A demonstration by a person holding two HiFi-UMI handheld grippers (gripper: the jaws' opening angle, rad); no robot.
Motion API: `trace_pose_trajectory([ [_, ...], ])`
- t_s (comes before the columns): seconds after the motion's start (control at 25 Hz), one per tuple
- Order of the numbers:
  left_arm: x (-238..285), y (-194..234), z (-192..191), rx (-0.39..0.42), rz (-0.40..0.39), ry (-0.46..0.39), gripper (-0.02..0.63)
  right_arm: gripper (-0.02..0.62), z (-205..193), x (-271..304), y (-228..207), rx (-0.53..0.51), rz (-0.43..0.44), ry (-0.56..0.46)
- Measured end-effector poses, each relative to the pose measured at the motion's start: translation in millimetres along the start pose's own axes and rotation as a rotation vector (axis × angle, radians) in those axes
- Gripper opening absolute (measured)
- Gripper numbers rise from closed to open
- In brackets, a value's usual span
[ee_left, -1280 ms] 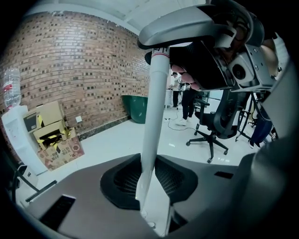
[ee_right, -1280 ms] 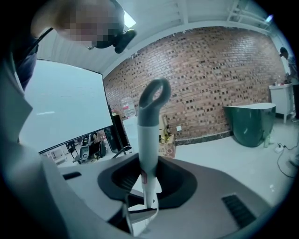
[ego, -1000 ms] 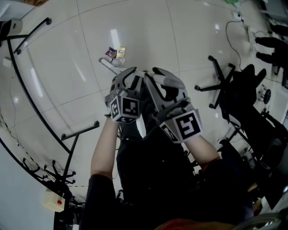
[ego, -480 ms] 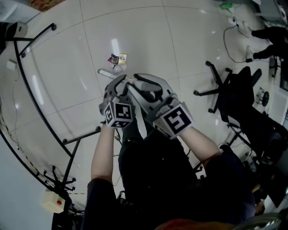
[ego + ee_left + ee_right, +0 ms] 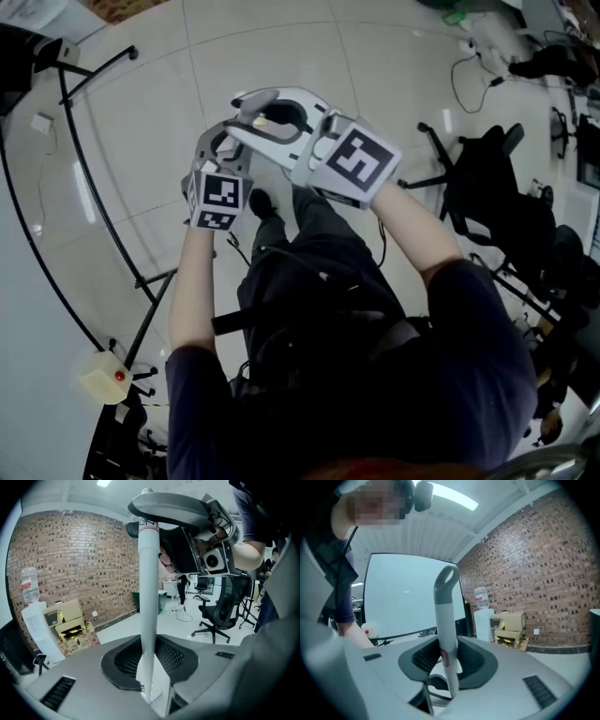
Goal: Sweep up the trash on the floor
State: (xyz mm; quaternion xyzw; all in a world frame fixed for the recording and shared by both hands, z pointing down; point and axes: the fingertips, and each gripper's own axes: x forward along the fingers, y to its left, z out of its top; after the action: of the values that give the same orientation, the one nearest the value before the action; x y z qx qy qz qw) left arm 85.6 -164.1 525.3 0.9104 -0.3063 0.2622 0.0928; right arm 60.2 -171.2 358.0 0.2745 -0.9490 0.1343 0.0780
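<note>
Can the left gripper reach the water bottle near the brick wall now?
Probably not. The left gripper is shut on the white handle, which the right gripper also holds, and the water bottle stands far off.

No legible text. Dark print point(image 5: 147, 522) on white handle point(image 5: 148, 583), red label point(image 5: 444, 658) on grey-topped handle point(image 5: 446, 616): perhaps branding, unreadable.
</note>
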Motion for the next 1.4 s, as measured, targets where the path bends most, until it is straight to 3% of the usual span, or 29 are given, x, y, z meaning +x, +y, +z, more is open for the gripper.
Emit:
trace_pose_trajectory([
  [0.16,-46,2,51,0.057,0.020,-0.084,0.087,0.126,62,-9,33,-0.068,0.051,-0.072],
  [0.36,-95,10,106,0.057,0.045,-0.201,0.089,0.124,124,-18,65,-0.149,0.151,-0.113],
  [0.6,-137,-6,172,0.054,0.090,-0.300,0.091,0.124,188,-51,93,-0.175,0.315,-0.241],
  [0.76,-139,-16,190,0.052,0.131,-0.301,0.095,0.124,203,-66,88,-0.132,0.411,-0.300],
  [0.88,-131,-15,199,-0.004,0.204,-0.310,0.094,0.124,207,-72,72,-0.070,0.483,-0.319],
  [1.08,-124,-23,200,-0.062,0.365,-0.293,0.091,0.130,205,-88,64,0.022,0.724,-0.279],
  [1.4,-146,-19,181,-0.113,0.576,-0.192,0.087,0.140,201,-89,100,0.018,1.041,-0.242],
])
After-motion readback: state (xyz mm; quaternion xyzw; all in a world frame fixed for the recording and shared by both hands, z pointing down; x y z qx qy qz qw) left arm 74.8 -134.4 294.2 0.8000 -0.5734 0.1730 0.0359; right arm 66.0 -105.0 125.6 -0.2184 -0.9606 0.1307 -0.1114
